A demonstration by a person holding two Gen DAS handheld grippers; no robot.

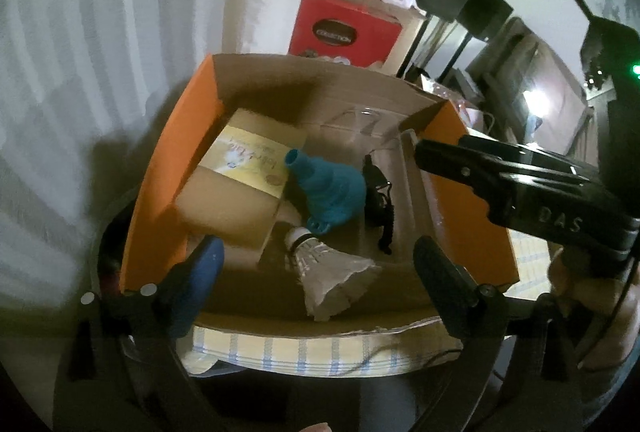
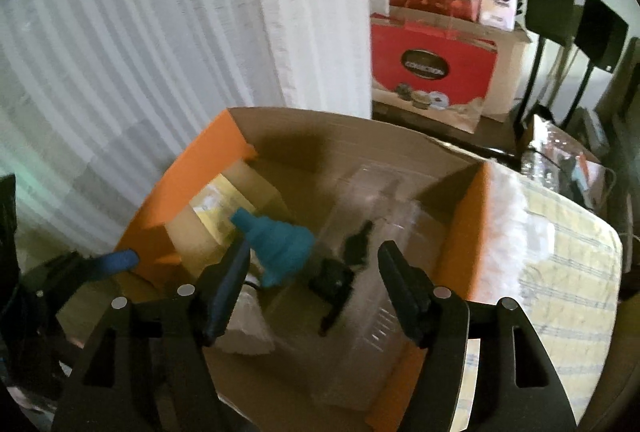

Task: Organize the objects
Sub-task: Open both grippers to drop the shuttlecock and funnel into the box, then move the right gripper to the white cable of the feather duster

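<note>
Left wrist view: the left gripper (image 1: 316, 256) hangs over the near wall of the orange-sided open cardboard box (image 1: 160, 168), fingers spread, holding nothing. Between and just ahead of the fingertips lies the white feather shuttlecock (image 1: 328, 264). Beyond it sit the teal ribbed funnel (image 1: 328, 188), the tan carton with a yellow label (image 1: 236, 184) toward the left, and a black clip-like item (image 1: 376, 188) toward the right. The right gripper's black body crosses above the box's right wall.

Right wrist view: the right gripper (image 2: 312, 260) is spread wide and empty above the box (image 2: 192, 168). The funnel (image 2: 276, 240) lies beside its left finger; the black item (image 2: 340, 272) sits between the fingers. Clear plastic packaging (image 2: 376, 200) fills the floor ahead. A checked cloth (image 2: 560, 256) lies outside the right wall.
</note>
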